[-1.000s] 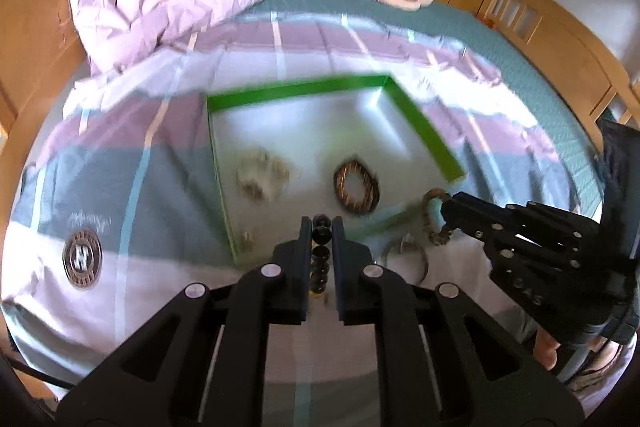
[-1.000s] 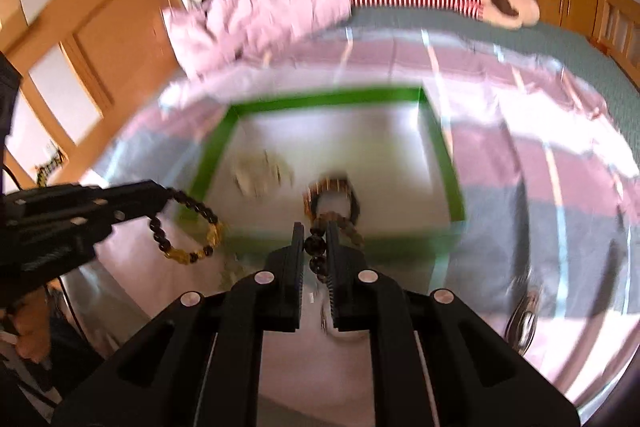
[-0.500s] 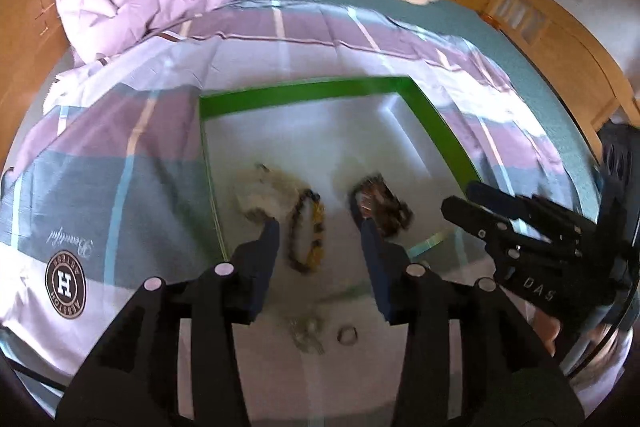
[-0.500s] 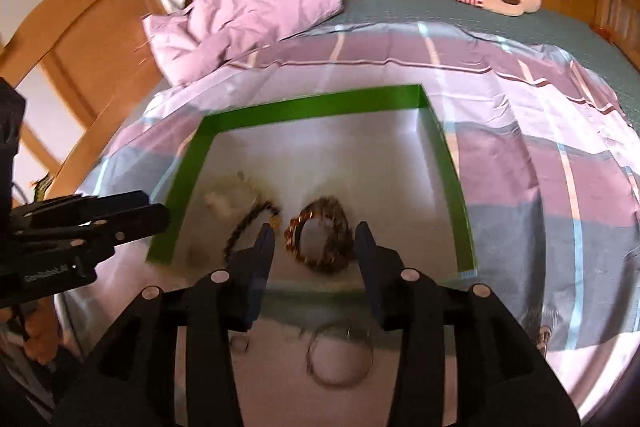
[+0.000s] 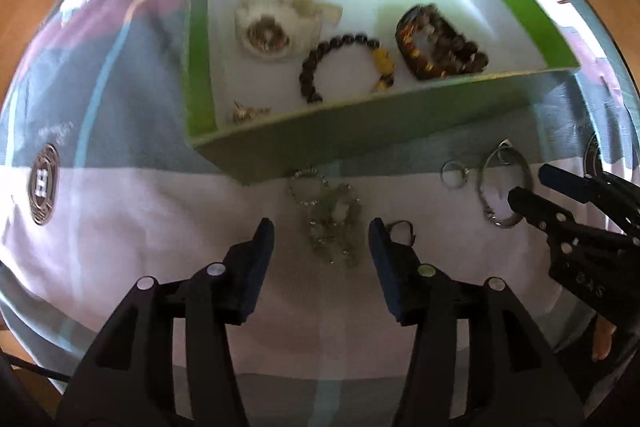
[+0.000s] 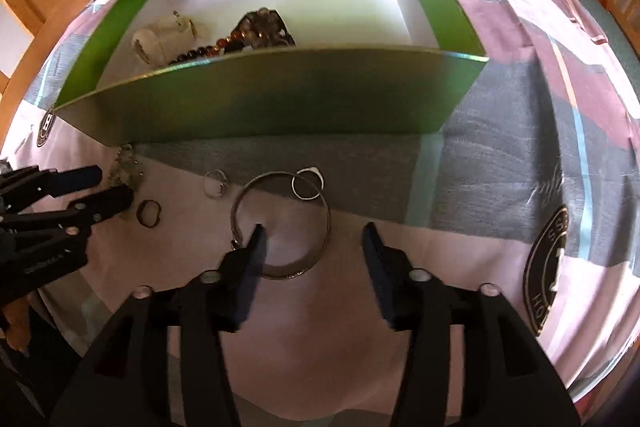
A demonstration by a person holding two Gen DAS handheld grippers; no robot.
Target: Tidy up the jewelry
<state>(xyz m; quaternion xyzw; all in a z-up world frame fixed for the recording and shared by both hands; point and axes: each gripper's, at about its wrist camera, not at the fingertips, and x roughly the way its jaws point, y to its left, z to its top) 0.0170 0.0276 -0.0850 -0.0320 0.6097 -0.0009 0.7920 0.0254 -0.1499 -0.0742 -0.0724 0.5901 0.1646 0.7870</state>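
Observation:
My left gripper (image 5: 320,231) points down at the bedsheet, jaws opening, with a pale green bead chain (image 5: 330,215) lying loose between its fingers. My right gripper (image 6: 314,231) is also opening. Its left finger stands inside a silver bangle (image 6: 280,223) that lies flat on the sheet, and nothing is gripped. Just beyond stands the green box (image 5: 360,135), holding a dark bracelet with yellow beads (image 5: 346,67), brown bead bracelets (image 5: 440,45) and a white watch (image 5: 260,27). Each gripper shows in the other's view, the right gripper (image 5: 527,183) over the bangle (image 5: 504,187).
Small rings lie on the sheet: one (image 6: 216,183) left of the bangle, a dark one (image 6: 149,213) near the left gripper (image 6: 116,183), and one (image 6: 306,185) at the bangle's far rim. A small metal piece (image 5: 246,113) sits in the box's near left corner. Crumpled pink bedding lies behind the box.
Both grippers were shut on bead bracelets held above the box. They opened and the bracelets now lie in the box. Both have since come down to the sheet in front of it.

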